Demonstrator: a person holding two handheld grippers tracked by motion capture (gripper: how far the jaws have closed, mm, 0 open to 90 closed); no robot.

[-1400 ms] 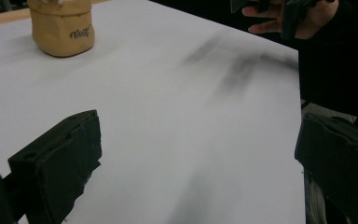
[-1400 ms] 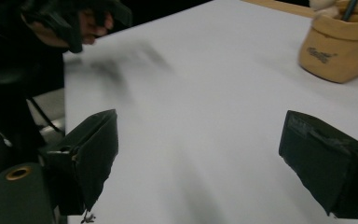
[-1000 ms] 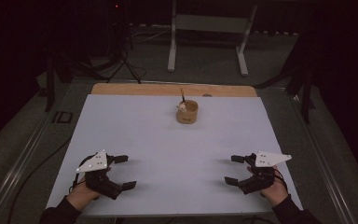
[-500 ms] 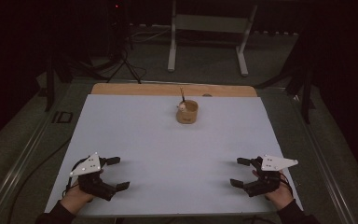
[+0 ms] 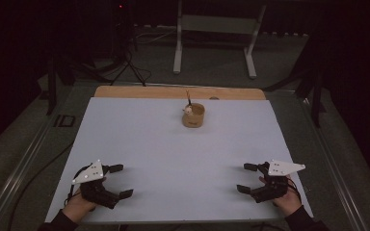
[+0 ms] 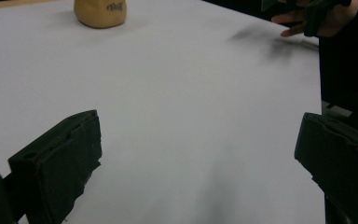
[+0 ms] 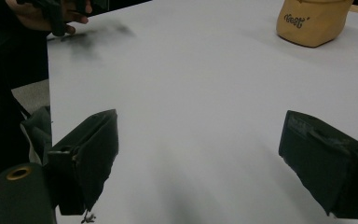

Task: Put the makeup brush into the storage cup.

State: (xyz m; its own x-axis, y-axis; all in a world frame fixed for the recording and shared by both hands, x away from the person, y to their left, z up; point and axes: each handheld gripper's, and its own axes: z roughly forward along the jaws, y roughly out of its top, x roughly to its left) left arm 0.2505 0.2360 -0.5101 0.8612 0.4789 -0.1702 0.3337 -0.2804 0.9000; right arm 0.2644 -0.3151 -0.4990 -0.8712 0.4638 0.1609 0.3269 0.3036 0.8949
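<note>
Moved: both grippers have slid back toward the near edge since a second ago, away from the cup (image 5: 193, 115)
Left gripper (image 5: 119, 180): at 7 o'clock on the sheet (image 5: 173, 149), jaws wide, holding nothing
Right gripper (image 5: 247, 178): at 5 o'clock, jaws wide, empty
Cup: at 12 o'clock, well apart from both
Meaning: probably resting, no reach begun
Unclear: cup's stick and pale contents too small; rim cut off in both gripper views

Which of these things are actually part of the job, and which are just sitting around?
Part of the job: tan cup with its stick, left gripper, right gripper, white table sheet.

Just about: metal stand, tripod, both behind the table.
</note>
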